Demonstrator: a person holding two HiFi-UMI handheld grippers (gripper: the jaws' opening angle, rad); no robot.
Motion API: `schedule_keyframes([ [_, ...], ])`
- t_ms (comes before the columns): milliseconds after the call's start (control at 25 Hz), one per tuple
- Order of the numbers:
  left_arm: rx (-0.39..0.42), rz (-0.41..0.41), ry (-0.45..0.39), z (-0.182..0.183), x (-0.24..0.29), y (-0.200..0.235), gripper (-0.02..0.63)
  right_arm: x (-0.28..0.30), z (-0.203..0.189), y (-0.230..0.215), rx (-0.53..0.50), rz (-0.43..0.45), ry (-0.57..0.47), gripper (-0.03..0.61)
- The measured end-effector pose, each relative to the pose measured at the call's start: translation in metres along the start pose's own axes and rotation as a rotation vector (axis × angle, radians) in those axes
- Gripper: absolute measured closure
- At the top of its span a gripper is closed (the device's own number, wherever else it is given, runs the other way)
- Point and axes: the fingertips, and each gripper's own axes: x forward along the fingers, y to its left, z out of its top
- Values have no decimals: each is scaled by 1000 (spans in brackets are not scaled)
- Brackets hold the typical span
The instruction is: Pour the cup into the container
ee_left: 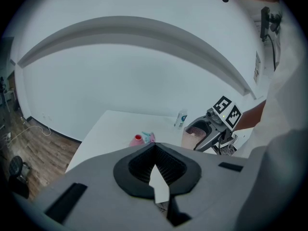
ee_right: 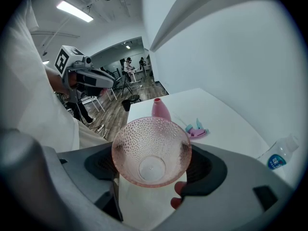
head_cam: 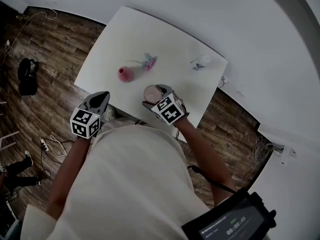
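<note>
The cup (ee_right: 151, 150), a single pink dimpled glass, stands upright between the two jaws of the right claw (ee_right: 151, 166). The jaws are spread wide and press on its opposite sides. Its mouth is open to the right gripper view, and its round base shows through. In the head view the cup (head_cam: 151, 93) sits in that claw (head_cam: 156, 99) at the near edge of the white surface (head_cam: 150, 34); whether it touches the top I cannot tell. A fingertip (ee_right: 178, 201) shows just under the cup.

Beyond the cup on the surface stands one pink container (head_cam: 125, 74) with a narrow red mouth, upright and well apart from the claw. Just past it lies one pink and teal spray head (head_cam: 149, 61). One clear water bottle (head_cam: 201, 62) lies near the far right edge.

The left claw (head_cam: 98, 101) is closed tight with nothing in it. It is held off the near left corner of the surface, apart from everything there.
</note>
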Motion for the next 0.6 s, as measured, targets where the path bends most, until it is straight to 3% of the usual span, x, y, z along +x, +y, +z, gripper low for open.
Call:
schedule_keyframes([
  [600, -1, 18, 55, -28, 1, 6, 604, 21, -30, -4, 12, -26, 19, 192],
])
